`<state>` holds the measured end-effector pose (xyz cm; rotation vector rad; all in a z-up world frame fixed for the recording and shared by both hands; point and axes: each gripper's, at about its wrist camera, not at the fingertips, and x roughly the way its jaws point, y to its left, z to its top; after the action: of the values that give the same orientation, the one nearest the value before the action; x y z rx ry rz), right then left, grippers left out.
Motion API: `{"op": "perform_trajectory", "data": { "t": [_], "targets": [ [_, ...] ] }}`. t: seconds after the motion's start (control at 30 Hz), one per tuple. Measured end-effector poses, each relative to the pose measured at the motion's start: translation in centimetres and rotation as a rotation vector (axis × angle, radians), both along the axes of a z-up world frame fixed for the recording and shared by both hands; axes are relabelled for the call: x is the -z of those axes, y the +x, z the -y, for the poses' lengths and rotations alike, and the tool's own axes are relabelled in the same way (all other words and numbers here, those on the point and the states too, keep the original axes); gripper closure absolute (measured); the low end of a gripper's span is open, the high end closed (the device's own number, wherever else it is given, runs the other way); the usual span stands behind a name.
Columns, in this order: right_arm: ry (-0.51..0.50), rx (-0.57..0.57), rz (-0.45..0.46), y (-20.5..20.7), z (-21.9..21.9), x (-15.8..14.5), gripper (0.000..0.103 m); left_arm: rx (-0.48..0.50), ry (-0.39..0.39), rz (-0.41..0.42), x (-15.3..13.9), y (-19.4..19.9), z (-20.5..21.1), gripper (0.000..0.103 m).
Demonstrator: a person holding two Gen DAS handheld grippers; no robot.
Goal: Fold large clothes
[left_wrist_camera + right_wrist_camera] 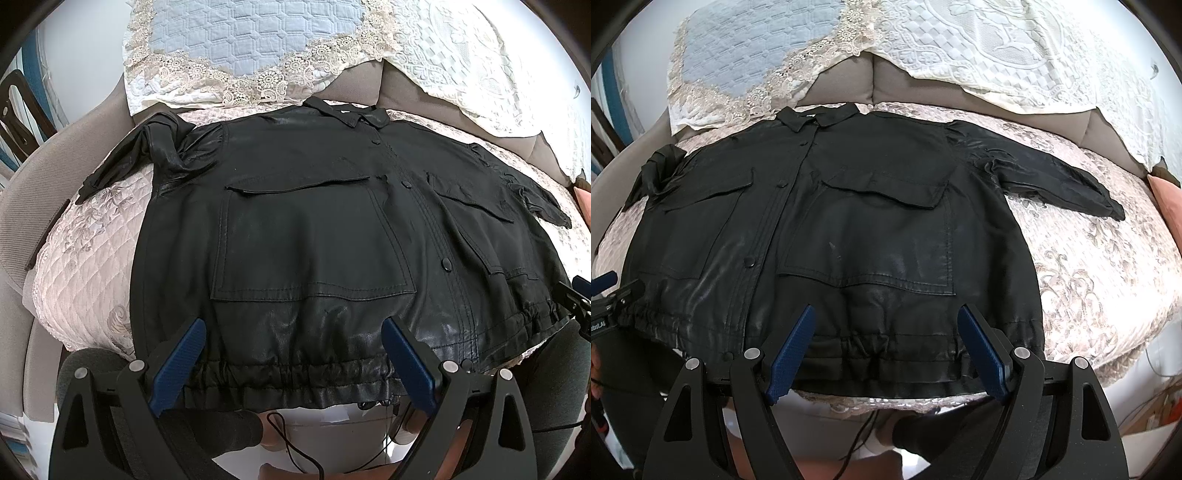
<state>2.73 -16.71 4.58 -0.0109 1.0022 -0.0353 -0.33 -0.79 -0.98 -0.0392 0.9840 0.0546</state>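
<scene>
Both grippers, left gripper point(291, 354) and right gripper point(886, 347), hang with jaws released over the jacket's point(314, 229) near hem point(288, 373), collar pointing toward the sofa's point(354, 79) backrest.

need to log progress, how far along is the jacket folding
Done: the black jacket lies spread flat, front up and buttoned, on the quilted sofa cover. In hand: both open tongs, left tongs and right tongs, hover at the gathered hem, gripping nothing. Left: every fold. The right sleeve lies stretched out, the left sleeve bunched at the shoulder; neither is folded in.
</scene>
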Motion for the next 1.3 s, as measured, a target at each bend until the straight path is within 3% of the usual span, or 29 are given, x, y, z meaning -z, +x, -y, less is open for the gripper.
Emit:
{"op": "perform_trajectory", "data": {
  "t": [1.3],
  "targets": [
    [0.053,-0.047,-0.019,1.6,-1.8,0.5,0.023,0.000,-0.013,-0.009,0.9,1.2,-1.0,0.006]
  ]
}}
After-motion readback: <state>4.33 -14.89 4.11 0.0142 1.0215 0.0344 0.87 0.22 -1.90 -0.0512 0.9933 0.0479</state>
